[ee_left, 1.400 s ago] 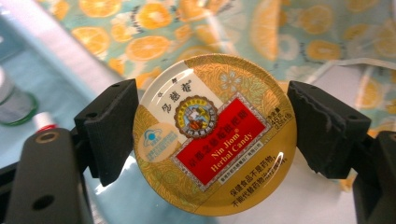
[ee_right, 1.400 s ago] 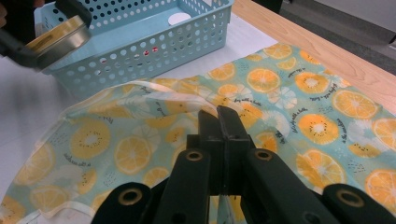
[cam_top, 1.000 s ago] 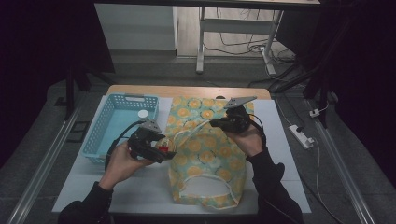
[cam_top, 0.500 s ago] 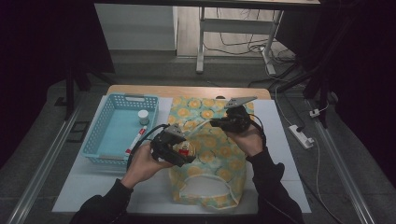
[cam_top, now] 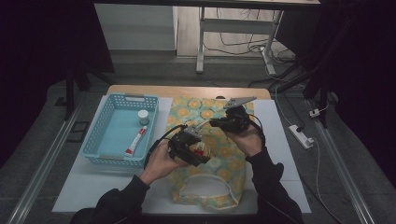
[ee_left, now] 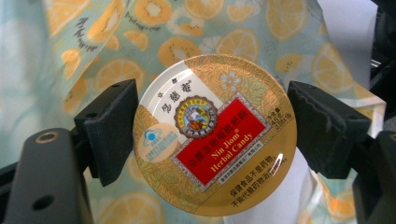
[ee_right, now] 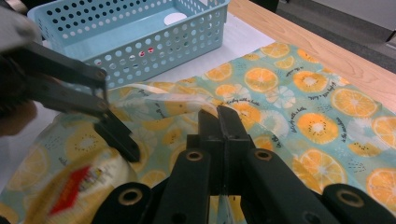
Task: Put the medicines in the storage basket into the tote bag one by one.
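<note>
Overhead, the high view has a wooden table (cam_top: 140, 89) under a white sheet, with a citrus-print fabric bag (cam_top: 219, 161) spread flat across its middle. The left gripper (cam_top: 198, 150) hangs over the bag's middle with a round candy tin (cam_top: 200, 149) between its jaws; the right gripper (cam_top: 214, 123) sits near the bag's upper part, pinching the cloth at a raised fold. To the left stands a light-blue perforated basket (cam_top: 100, 140) holding a red-and-white tube (cam_top: 135, 141) and a small white-capped jar (cam_top: 143, 116). In the left gripper view, the Nin Jiom Herbal Candy tin (ee_left: 215, 135), gold with a red label, faces the camera, clamped at its left and right rim by the black pads (ee_left: 112, 128), jaws set wide to the tin's width, orange-slice fabric behind it. In the right gripper view, the right gripper (ee_right: 218, 119) has its jaws closed together, a lifted edge of the bag's fabric (ee_right: 159, 100) nipped at the tips; the left gripper's jaw (ee_right: 116, 133) and the blurred tin (ee_right: 77, 186) show at lower left, just above the cloth, the basket (ee_right: 140, 42) beyond.
</note>
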{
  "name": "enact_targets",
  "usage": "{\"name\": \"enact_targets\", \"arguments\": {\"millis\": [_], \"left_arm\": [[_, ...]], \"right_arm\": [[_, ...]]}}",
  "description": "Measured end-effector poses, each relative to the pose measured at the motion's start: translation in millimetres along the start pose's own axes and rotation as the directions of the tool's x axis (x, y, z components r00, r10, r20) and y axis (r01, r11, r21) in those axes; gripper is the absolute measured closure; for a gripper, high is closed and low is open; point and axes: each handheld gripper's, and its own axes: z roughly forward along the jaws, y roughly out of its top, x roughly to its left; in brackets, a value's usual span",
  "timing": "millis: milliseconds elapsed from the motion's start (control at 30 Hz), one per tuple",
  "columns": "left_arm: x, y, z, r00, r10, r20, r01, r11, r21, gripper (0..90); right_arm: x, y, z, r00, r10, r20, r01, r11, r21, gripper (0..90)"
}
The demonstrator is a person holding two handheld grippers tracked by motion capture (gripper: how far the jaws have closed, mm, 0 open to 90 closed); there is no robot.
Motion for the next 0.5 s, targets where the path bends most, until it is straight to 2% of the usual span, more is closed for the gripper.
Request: {"name": "enact_targets", "arguments": {"millis": [67, 200, 500], "left_arm": [[0.8, 2.7, 6.4, 0.9999, 0.010, -0.009, -0.010, 0.9998, 0.015, 20.9], [7.4, 4.4, 18.4, 0.9998, 0.005, -0.021, -0.005, 0.9995, 0.033, 20.8], [22.8, 2.2, 42.4, 0.9967, -0.022, -0.077, 0.027, 0.9977, 0.062, 20.9]], "right_arm": [[0.9, 0.2, 0.2, 1.0000, 0.002, 0.002, -0.002, 1.000, 0.002, 90.0], [1.1, 0.0, 0.4, 1.0000, 0.001, 0.005, -0.001, 1.000, 0.002, 90.0], [0.5, -2.0, 5.3, 0.9999, -0.003, 0.011, 0.003, 1.000, 0.015, 90.0]]}}
